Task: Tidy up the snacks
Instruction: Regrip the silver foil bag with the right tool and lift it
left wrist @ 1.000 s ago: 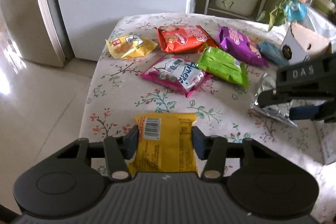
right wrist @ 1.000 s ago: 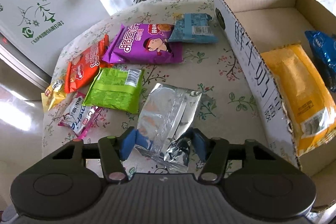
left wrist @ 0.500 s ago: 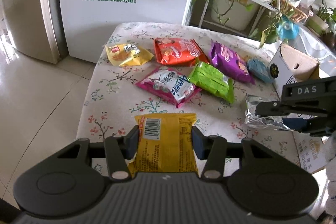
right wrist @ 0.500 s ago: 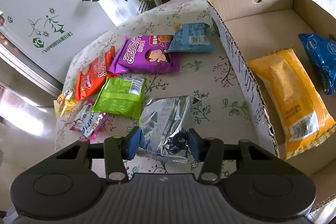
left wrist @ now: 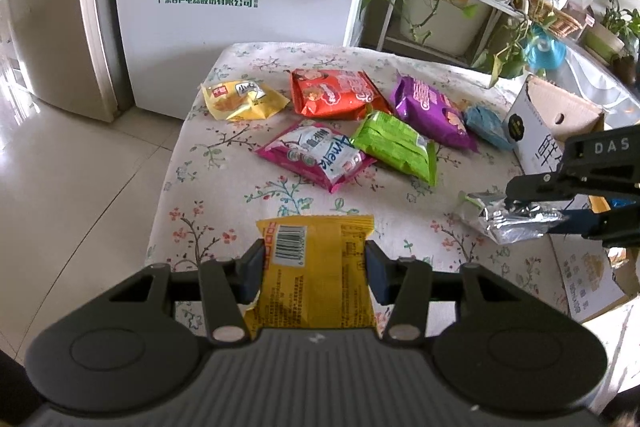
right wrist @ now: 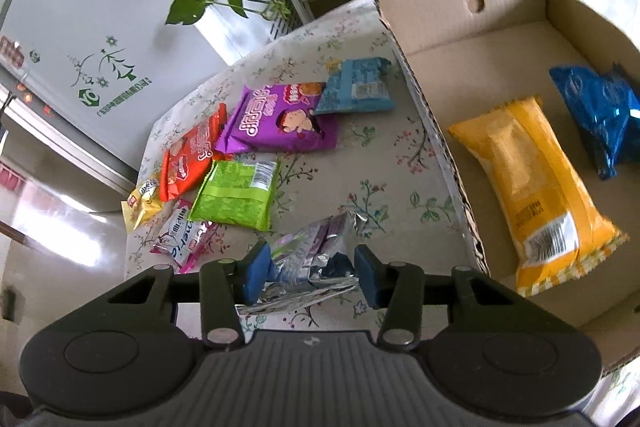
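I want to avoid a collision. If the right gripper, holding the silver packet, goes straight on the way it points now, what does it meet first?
Probably the flowered tablecloth beyond the silver packet that the right gripper holds; the green packet lies left of that line, though depth is unclear.

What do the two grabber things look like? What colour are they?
Both are black plastic with ribbed tops, a round disc on each side and silver pins. The left gripper and right gripper have blue finger pads. White letters "DAS" mark the right one's side.

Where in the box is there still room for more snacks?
The cardboard box is bare along its far end, behind the long yellow packet and the dark blue packet. Outside, the tablecloth is free beside the box wall; packets crowd the table's far left.
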